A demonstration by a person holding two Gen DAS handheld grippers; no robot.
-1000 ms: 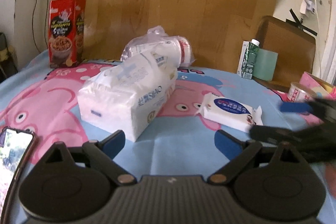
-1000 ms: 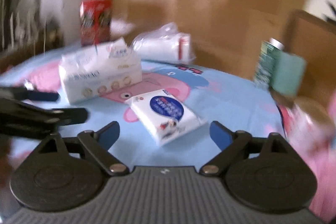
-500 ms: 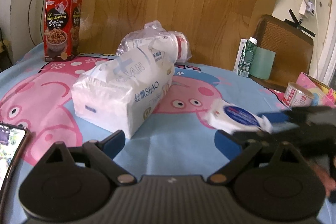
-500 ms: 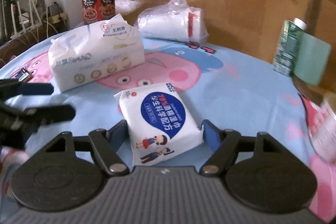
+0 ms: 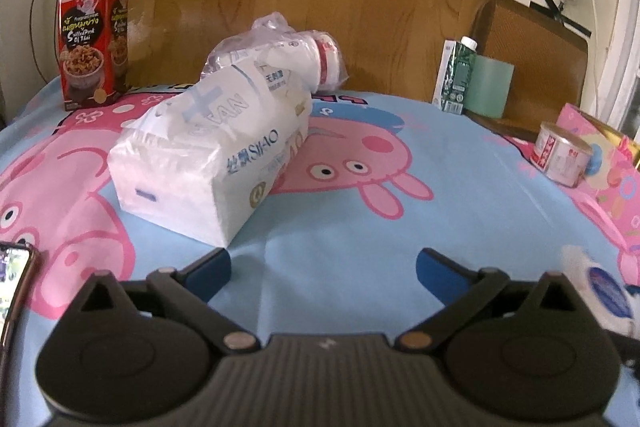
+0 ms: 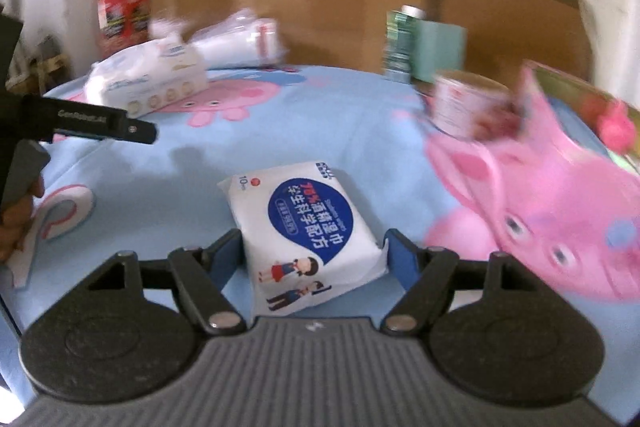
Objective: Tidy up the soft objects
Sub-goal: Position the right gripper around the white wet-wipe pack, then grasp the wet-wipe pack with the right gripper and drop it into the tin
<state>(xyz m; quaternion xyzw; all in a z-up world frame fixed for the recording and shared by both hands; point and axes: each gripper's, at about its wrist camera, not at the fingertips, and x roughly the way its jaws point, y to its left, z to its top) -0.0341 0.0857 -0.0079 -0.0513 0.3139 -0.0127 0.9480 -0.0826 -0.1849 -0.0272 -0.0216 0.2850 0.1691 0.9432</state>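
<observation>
My right gripper (image 6: pixel 314 251) is shut on a white wet-wipe pack (image 6: pixel 306 227) with a blue label and holds it above the blue cartoon cloth. The pack also shows at the far right edge of the left wrist view (image 5: pixel 604 291). My left gripper (image 5: pixel 322 269) is open and empty, just short of a large white tissue pack (image 5: pixel 212 163). Behind that lies a clear bag of white paper cups (image 5: pixel 288 55). In the right wrist view the tissue pack (image 6: pixel 148 83) and the bag of cups (image 6: pixel 240 43) lie at the back left.
A red snack box (image 5: pixel 94 39) stands at the back left, a green carton (image 5: pixel 458 75) and a pale green box (image 5: pixel 490 87) at the back right. A tin can (image 5: pixel 560 159) and a pink box (image 5: pixel 604 163) sit at right. A phone (image 5: pixel 14 283) lies at the near left.
My right gripper closed on the wet-wipe pack and carried it away to the right and nearer; the spot beside the tissue pack is now bare. My left gripper moved slightly closer to the tissue pack.
</observation>
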